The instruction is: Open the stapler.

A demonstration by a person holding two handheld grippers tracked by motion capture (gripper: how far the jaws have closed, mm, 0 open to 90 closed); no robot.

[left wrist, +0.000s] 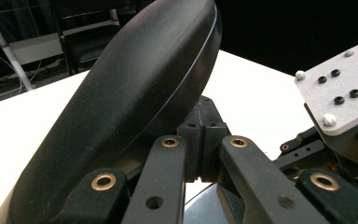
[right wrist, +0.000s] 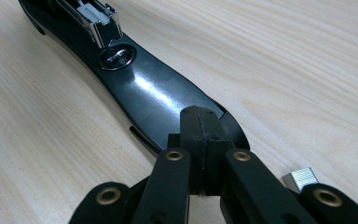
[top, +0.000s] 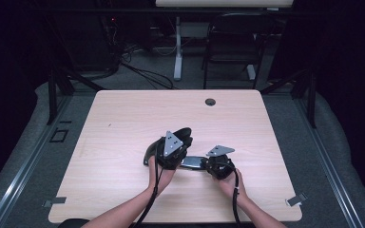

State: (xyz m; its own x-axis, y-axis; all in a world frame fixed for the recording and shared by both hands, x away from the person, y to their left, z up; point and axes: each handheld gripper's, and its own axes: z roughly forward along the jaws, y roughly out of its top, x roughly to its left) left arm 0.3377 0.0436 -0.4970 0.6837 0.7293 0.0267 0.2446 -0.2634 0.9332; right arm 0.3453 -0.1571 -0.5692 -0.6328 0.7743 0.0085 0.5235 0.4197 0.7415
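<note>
Jaws of both grippers closed: right gripper [right wrist: 199, 140] pins stapler base [right wrist: 154, 95] on the desk [top: 123, 118], left gripper [left wrist: 200, 140] props its swung-up top [left wrist: 135, 107], which could snap down past those jaws if the hand slips.

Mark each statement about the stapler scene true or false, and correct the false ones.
1. The stapler is swung open, its black top cover raised off the base. True.
2. The right hand-held gripper has its jaws closed at the end of the glossy stapler base. True.
3. The left hand-held gripper has its jaws wide apart. False: they are closed together, beside the raised cover.
4. A small block of staples lies on the wooden table near the right hand-held gripper. True.
5. The stapler is red. False: it is black.
6. A chair stands on the table. False: the chair stands on the floor beyond it.
</note>
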